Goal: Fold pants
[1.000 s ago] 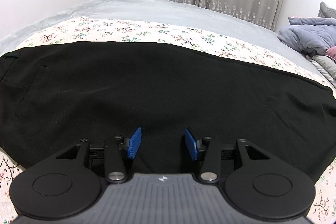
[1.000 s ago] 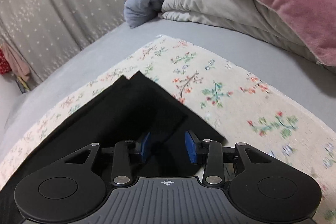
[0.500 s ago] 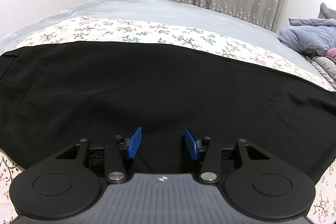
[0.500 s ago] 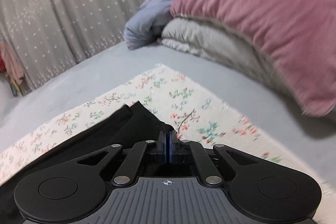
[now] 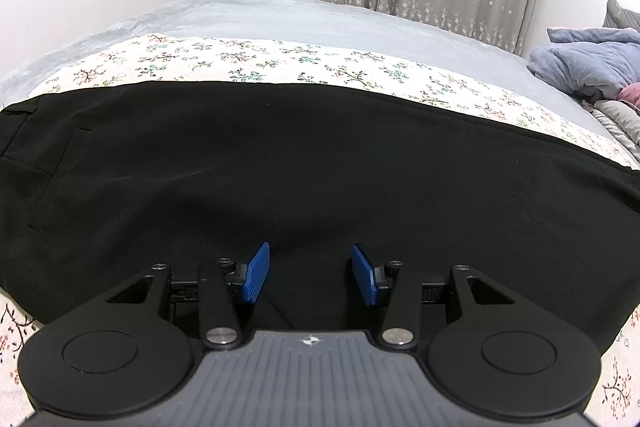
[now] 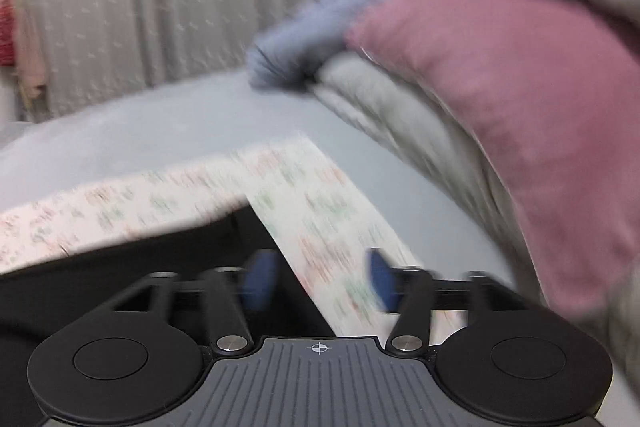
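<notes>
Pants (image 5: 304, 163) flat; left fingers (image 5: 256, 273) apart, empty; right fingers (image 6: 260, 281) opening, empty.

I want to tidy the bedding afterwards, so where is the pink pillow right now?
In the right wrist view the pink pillow fills the right side, wedged between grey quilts, beyond the floral sheet.

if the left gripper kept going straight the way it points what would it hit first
Most likely the black fabric pants lying flat on the floral sheet. The left gripper, jaws apart with nothing between them, angles down at the cloth just ahead; depth is uncertain.
</notes>
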Action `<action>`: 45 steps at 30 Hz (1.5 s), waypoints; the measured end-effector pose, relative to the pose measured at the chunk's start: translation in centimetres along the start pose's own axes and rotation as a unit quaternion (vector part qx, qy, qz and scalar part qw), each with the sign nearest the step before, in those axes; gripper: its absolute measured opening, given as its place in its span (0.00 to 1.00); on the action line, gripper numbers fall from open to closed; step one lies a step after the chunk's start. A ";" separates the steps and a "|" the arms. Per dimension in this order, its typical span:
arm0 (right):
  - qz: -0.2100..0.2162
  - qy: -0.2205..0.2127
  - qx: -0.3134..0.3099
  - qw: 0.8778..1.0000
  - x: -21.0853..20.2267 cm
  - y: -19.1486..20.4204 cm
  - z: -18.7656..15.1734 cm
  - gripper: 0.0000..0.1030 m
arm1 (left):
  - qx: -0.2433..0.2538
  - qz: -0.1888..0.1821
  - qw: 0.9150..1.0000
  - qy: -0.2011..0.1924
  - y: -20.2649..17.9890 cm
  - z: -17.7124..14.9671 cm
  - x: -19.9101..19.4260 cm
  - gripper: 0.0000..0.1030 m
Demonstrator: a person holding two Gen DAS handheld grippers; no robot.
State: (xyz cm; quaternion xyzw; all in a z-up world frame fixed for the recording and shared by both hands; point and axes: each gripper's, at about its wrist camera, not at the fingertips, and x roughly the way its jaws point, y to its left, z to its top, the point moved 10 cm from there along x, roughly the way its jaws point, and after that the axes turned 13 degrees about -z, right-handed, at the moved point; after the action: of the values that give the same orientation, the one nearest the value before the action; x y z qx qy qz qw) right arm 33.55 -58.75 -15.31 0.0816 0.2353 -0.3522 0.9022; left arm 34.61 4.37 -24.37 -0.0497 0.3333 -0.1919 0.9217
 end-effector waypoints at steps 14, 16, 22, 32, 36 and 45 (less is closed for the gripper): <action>-0.008 0.006 -0.200 0.980 9.0 10.2 1.1 0.00 | 0.009 -0.001 1.000 -0.007 0.0 0.0 -0.1 0.57; -0.049 -0.014 -0.233 0.971 9.3 10.4 2.3 0.00 | 0.007 -0.001 1.000 -0.011 0.0 0.0 -0.2 0.57; -0.024 0.009 -0.183 0.983 10.1 8.9 2.2 0.08 | 0.015 0.001 1.000 -0.011 0.0 -0.1 -0.2 0.57; 0.099 0.047 -0.171 0.979 9.9 9.6 -1.1 0.45 | 0.020 -0.006 1.000 -0.014 -0.3 -0.1 -0.1 0.57; 0.078 0.019 -0.216 0.973 9.3 11.5 -1.4 0.02 | 0.016 -0.007 1.000 -0.013 0.0 0.1 -0.2 0.57; -0.066 -0.020 -0.242 0.968 11.4 10.7 3.2 0.01 | 0.007 -0.007 1.000 -0.023 0.0 0.5 -0.1 0.57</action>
State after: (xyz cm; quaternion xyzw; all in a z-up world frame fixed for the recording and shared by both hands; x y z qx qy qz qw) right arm 49.26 -58.71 -18.20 -0.1621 0.3004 -0.3448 0.8744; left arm 34.84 4.43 -23.90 -0.0495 0.3100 -0.1995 0.9283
